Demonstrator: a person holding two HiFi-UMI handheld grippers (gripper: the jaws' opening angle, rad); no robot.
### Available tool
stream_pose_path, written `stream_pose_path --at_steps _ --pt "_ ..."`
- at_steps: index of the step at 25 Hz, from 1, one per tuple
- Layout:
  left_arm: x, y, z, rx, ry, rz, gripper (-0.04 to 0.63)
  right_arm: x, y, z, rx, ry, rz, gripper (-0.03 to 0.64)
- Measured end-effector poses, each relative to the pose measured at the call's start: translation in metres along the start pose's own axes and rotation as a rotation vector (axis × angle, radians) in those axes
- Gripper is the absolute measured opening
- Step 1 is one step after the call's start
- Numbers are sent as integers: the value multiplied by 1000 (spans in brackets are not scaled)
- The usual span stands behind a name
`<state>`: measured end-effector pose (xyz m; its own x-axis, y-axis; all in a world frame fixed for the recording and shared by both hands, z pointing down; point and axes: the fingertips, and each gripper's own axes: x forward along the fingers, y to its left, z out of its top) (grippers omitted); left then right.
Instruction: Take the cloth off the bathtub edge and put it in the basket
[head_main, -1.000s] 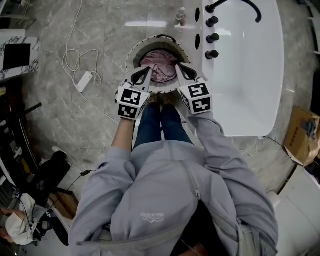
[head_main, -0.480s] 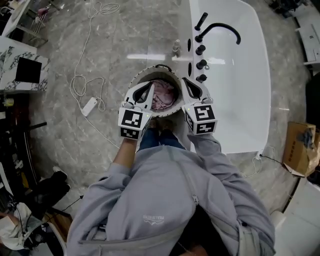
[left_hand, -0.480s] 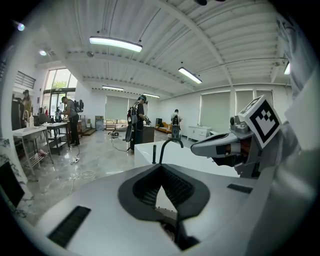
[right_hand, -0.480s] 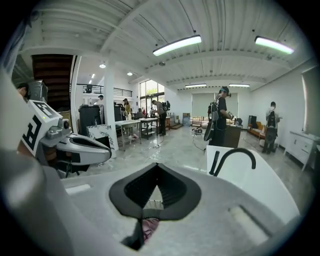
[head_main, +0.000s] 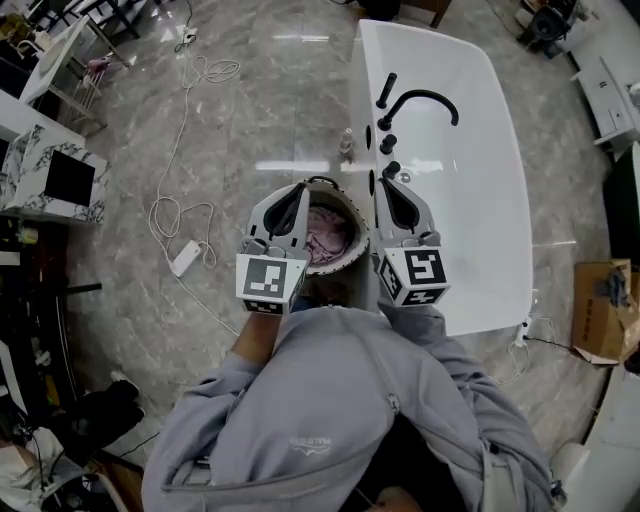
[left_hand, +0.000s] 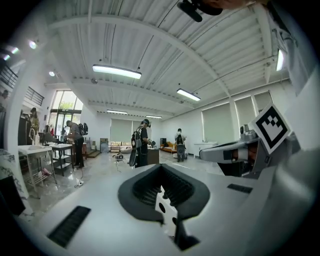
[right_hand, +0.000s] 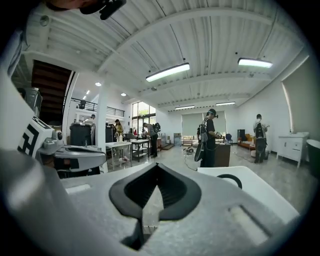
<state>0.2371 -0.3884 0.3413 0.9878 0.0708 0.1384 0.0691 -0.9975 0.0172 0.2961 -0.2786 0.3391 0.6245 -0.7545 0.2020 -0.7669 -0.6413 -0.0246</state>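
The pink cloth lies bunched inside the round basket on the floor, just left of the white bathtub. Both grippers are held high above the basket, side by side and pointing nearly level. My left gripper is shut with nothing in it; in the left gripper view its jaws meet with no gap. My right gripper is also shut and empty, and its jaws are pressed together in the right gripper view. The grippers hide both sides of the basket's rim.
A black faucet and black knobs stand on the tub's near edge. A small bottle stands on the floor beside it. A white power strip and its cable lie at left. A cardboard box sits at right. Several people stand far off.
Both grippers have risen from the basket's rim towards the head camera, still shut and empty. The cloth stays in the basket.
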Motion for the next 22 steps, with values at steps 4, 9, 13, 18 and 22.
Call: stream_pose_path --at_steps 4,9,13,18,22 --pt "-9 0 24 7 -61 17 5 -6 0 22 -23 -49 -24 5" --pt "-12 -7 27 10 -67 17 5 -10 8 22 -26 -66 -4 5" --pt "-12 -8 28 11 -73 10 5 -10 16 19 -21 -65 12 5" --pt "-14 -10 32 15 -83 7 5 -11 18 21 -24 -75 15 5" --pt "-16 -8 34 20 -82 5 5 -10 22 24 -24 -77 16 5"
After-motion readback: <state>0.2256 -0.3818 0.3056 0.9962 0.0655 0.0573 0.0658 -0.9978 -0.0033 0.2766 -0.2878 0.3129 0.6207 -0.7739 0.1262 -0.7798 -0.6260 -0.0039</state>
